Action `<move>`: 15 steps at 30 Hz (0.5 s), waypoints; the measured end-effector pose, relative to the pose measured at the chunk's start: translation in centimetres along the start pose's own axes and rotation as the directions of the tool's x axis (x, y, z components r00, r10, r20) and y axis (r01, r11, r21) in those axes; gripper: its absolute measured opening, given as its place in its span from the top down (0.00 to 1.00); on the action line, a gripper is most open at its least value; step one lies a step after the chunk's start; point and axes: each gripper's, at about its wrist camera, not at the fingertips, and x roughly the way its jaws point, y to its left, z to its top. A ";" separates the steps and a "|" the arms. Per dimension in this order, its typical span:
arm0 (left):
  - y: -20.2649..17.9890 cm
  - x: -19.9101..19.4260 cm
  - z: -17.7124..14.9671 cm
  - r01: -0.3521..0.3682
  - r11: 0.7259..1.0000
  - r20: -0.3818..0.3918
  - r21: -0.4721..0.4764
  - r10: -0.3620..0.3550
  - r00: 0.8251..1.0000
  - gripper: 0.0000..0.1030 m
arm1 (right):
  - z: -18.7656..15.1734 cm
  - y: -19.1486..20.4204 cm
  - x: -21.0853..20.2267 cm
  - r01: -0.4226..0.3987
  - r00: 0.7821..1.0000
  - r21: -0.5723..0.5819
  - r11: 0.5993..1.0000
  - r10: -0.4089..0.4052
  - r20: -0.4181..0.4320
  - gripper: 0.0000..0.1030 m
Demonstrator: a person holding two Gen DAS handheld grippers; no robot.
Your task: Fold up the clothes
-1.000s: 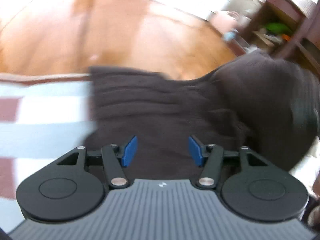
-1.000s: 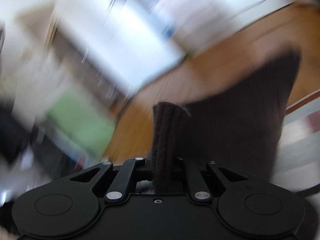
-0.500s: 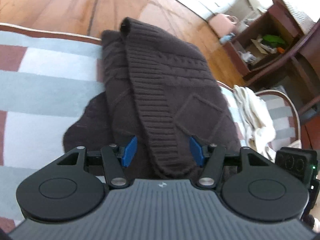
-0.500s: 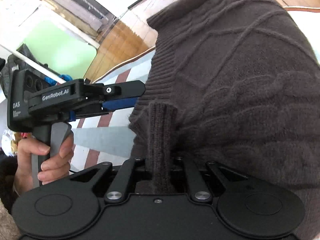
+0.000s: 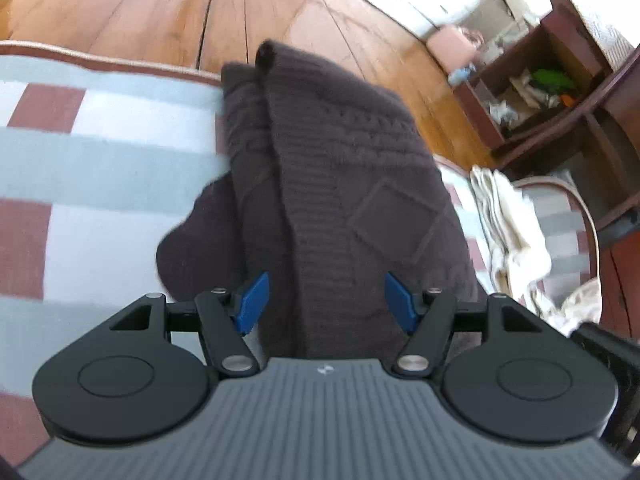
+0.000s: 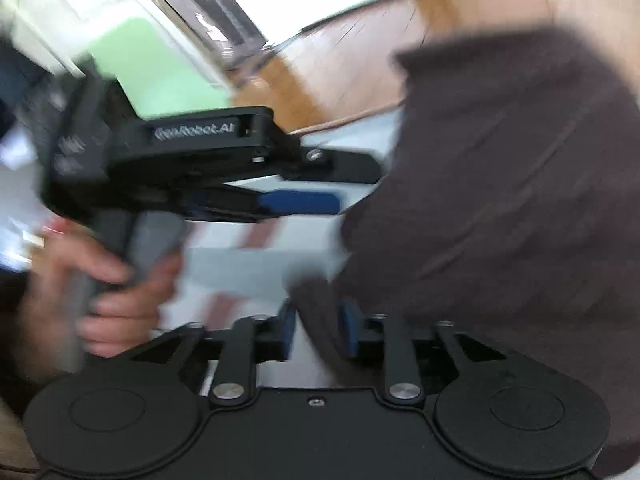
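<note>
Left wrist view is showing the dark brown knit sweater (image 5: 360, 184) lying doubled over on the striped blanket (image 5: 100, 160), filling the middle of the frame from the bottom centre up to the blanket's far edge at the wooden floor (image 5: 160, 12). The left gripper (image 5: 326, 300) is hovering over its near end with the blue pads (image 5: 252, 300) spread wide, gripping nothing. A ribbed band is running along the top layer, and a rounded lump of cloth is bulging out at lower left, so the fold is looking partly made: layers are stacked lengthwise, yet the bundle is lying long and loose rather than compact. A cream cloth (image 5: 516, 224) is sitting at the right, crumpled, which I judge to be waiting for folding as well. The sweater's long axis is running from bottom centre to top centre, leaning slightly left, with its narrow rolled end pointing toward the floor. In the blurred right wrist view, the sweater (image 6: 500, 200) is filling the right half, and the right gripper (image 6: 316, 332) is standing partly parted around a ribbed strip; whether it is pinching it I cannot tell. A hand (image 6: 108, 280) is holding the left gripper (image 6: 298, 202) at left.
</note>
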 end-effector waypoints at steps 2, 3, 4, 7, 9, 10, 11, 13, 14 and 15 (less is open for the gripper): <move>-0.3 0.8 -0.2 -0.066 0.996 -0.034 0.054 0.068 0.997 0.38 | 0.5 -0.4 -1.6 0.007 0.999 0.009 1.000 -0.008 0.037 0.65; -0.3 1.4 -0.3 -0.109 0.991 -0.052 0.079 0.113 0.992 0.38 | 0.7 -0.6 -2.5 0.011 0.998 0.014 1.000 -0.011 0.056 0.64; -0.4 1.9 -0.3 -0.147 0.984 -0.060 0.097 0.153 0.986 0.38 | 0.9 -0.9 -3.3 0.014 0.997 0.018 1.000 -0.015 0.074 0.64; -0.1 1.7 0.0 -0.190 0.973 -0.024 0.129 0.195 0.981 0.38 | 1.6 -1.5 -5.7 0.024 0.991 0.033 0.999 -0.028 0.130 0.64; 0.5 0.9 0.4 -0.174 0.977 0.017 0.124 0.173 0.985 0.38 | 2.0 -1.9 -7.4 0.030 0.985 0.043 0.999 -0.037 0.166 0.61; 0.6 0.7 1.1 -0.166 0.978 0.039 0.125 0.162 0.986 0.38 | 2.3 -2.1 -8.2 0.033 0.982 0.048 0.998 -0.041 0.185 0.59; 0.6 0.7 1.9 -0.159 0.979 0.060 0.130 0.153 0.986 0.38 | 2.6 -2.5 -8.7 0.068 0.978 0.051 0.996 -0.076 0.195 0.55; 0.6 0.7 3.6 -0.147 0.979 0.100 0.142 0.134 0.986 0.38 | 3.7 -3.8 -9.2 0.208 0.956 0.053 0.977 -0.214 0.200 0.53; 0.3 1.0 4.5 -0.138 0.977 0.116 0.166 0.120 0.986 0.38 | 4.2 -4.5 -9.5 0.277 0.938 0.055 0.959 -0.282 0.203 0.53; 0.2 1.6 5.5 -0.130 0.974 0.126 0.184 0.108 0.986 0.34 | 4.7 -5.0 -9.4 0.333 0.920 0.055 0.941 -0.338 0.200 0.53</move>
